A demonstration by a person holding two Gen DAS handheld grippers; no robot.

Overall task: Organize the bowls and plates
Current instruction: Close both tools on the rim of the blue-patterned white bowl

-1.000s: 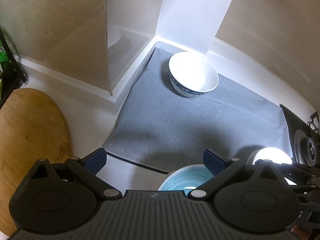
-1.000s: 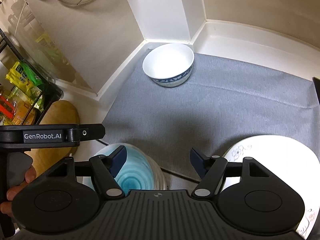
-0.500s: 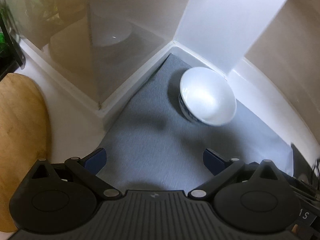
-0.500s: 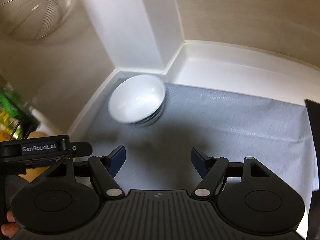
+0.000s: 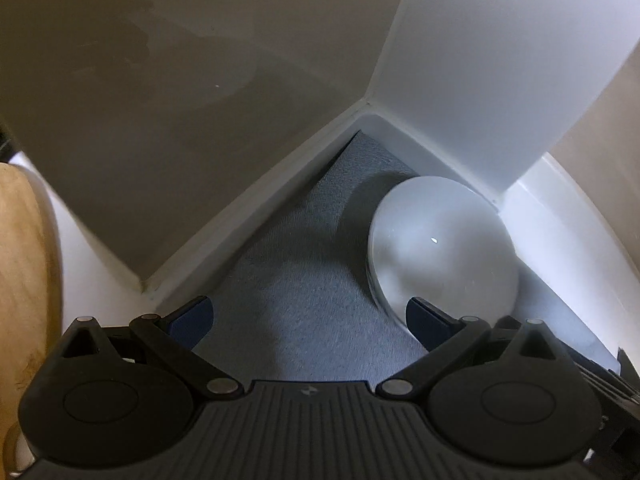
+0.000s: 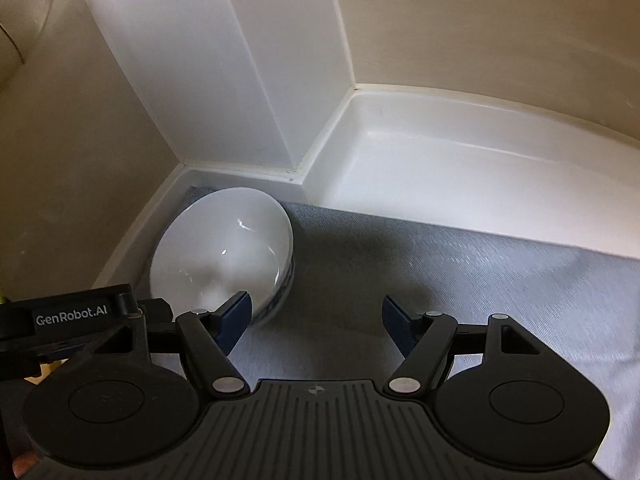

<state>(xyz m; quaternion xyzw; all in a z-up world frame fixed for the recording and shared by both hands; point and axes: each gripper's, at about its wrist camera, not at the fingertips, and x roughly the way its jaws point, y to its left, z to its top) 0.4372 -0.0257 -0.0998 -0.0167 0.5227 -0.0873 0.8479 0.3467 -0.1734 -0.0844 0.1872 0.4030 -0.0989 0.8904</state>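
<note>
The white bowl [image 6: 224,248] sits on the grey mat [image 6: 460,280] in the far left corner of the counter, close to the white wall ledge [image 6: 440,152]. Nothing in either view is stacked or gathered, so the sorting looks barely begun; judging by this, the bowl is yet to be picked up, and any plates are out of sight now.

The left gripper [image 5: 308,320] stands wide with only mat between its fingers, the bowl [image 5: 440,248] just past its right fingertip. The right gripper [image 6: 316,320] is also wide and empty, its left fingertip overlapping the bowl's near rim in the picture; whether it touches I cannot tell.

Compared with a second ago, both grippers are much closer to the bowl. The blue-glazed bowl and the white plate that lay at the near edge have dropped out of view, and the wooden board [image 5: 24,280] shows only as a strip on the left.
</note>
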